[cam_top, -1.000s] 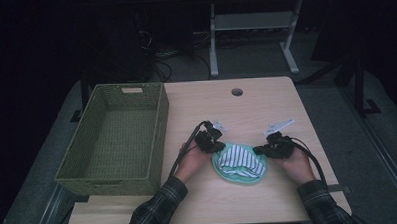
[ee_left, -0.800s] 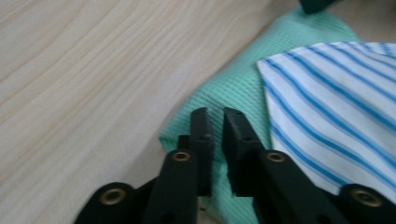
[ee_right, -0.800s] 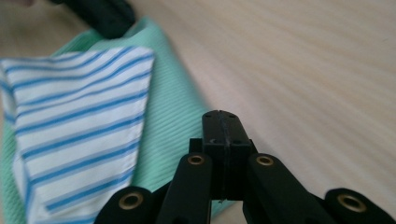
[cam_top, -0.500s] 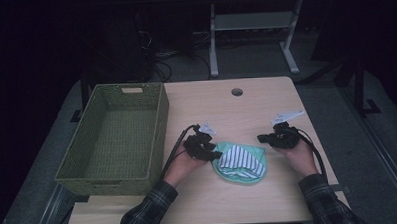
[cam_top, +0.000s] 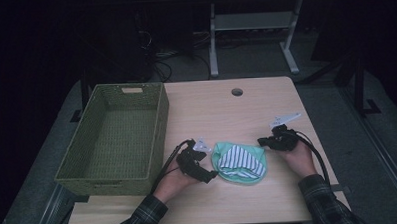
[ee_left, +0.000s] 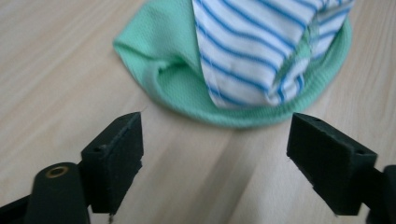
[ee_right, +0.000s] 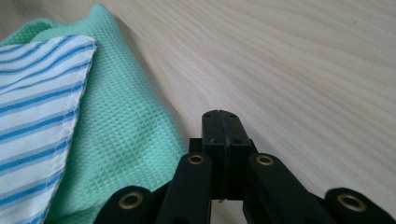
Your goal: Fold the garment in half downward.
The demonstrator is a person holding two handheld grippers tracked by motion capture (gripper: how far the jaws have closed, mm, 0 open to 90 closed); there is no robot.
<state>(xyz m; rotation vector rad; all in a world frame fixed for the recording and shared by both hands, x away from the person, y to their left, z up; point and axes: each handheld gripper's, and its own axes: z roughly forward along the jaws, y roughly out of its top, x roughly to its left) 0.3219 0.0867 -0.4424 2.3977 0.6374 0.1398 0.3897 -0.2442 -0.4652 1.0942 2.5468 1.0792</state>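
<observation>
On the table (cam_top: 221,111) in front of me lies a green cloth (cam_top: 223,158) with a blue-and-white striped cloth (cam_top: 243,160) folded on top of it, both flat on the wood and sitting between my two hands. My left tool (cam_top: 208,175) rests just beside the green cloth's left edge; its jaws have just been opening and now stand wide apart, released, with only bare table between them in the left gripper view and the green cloth (ee_left: 187,88) a little beyond the tips, the striped cloth (ee_left: 252,51) lying over it. My right tool (cam_top: 262,141) sits at the cloths' upper right corner, its jaws clenched tight together with nothing caught in them; in the right gripper view the closed tips (ee_right: 223,122) hover over bare wood just beside the green cloth (ee_right: 121,126), not touching it as far as I can tell, with the striped cloth (ee_right: 37,102) farther to the side. A woven green basket (cam_top: 160,138) stands at the table's left edge, near my left hand.
</observation>
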